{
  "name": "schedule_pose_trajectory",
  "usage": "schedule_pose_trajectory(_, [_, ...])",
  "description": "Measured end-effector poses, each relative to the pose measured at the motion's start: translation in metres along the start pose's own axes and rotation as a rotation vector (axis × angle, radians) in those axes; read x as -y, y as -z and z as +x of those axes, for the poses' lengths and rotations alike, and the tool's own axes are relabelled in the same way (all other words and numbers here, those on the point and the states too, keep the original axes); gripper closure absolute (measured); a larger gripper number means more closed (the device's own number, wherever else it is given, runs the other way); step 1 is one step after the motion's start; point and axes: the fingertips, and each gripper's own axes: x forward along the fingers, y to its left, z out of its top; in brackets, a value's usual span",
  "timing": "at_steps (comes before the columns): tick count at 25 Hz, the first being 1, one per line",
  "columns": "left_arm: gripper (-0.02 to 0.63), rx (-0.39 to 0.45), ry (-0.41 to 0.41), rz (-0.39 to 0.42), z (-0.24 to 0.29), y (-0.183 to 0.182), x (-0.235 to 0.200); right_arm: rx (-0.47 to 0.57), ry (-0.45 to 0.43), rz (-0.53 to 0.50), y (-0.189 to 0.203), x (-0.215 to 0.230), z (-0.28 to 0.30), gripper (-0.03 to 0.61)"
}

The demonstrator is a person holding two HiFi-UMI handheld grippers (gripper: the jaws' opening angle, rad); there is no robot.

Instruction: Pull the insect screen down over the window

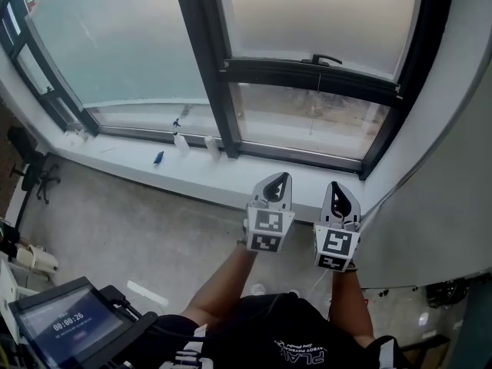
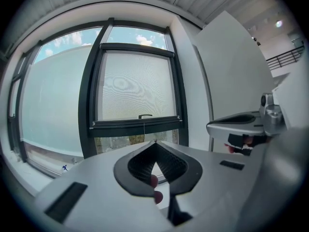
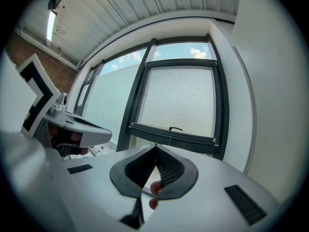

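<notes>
**A:** Black frame all round the window [image 1: 217,91]. Where is the screen?

**B:** The screen [image 1: 323,14] is over the right pane. Its pale mesh runs from the top down to its bar [image 1: 307,75].

**A:** Is it finished, then?

**B:** Most of the way, I'd judge, but not finished. A strip of clear glass shows between the bar and the sill [image 1: 131,164], and that strip is what remains to cover.

**A:** Anything to pull by?

**B:** There is a small handle [image 1: 326,58] on the bar. A thin cord [image 1: 319,94] hangs from it across the open strip.

**A:** And the grippers?

**B:** The left gripper [image 1: 280,177] and right gripper [image 1: 338,187] sit side by side below the sill, well apart from the bar. The left fingers [image 2: 140,166] are pressed together on nothing, and so are the right fingers [image 3: 171,170]. Neither has hold of the handle or the cord yet.
</notes>
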Motion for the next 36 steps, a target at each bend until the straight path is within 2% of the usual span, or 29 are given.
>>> schedule_pose_trajectory(36, [0.611, 0.027, -0.001, 0.004, -0.006, -0.001, -0.005, -0.02, 0.001, -0.013, 0.005, -0.012, 0.001, 0.574])
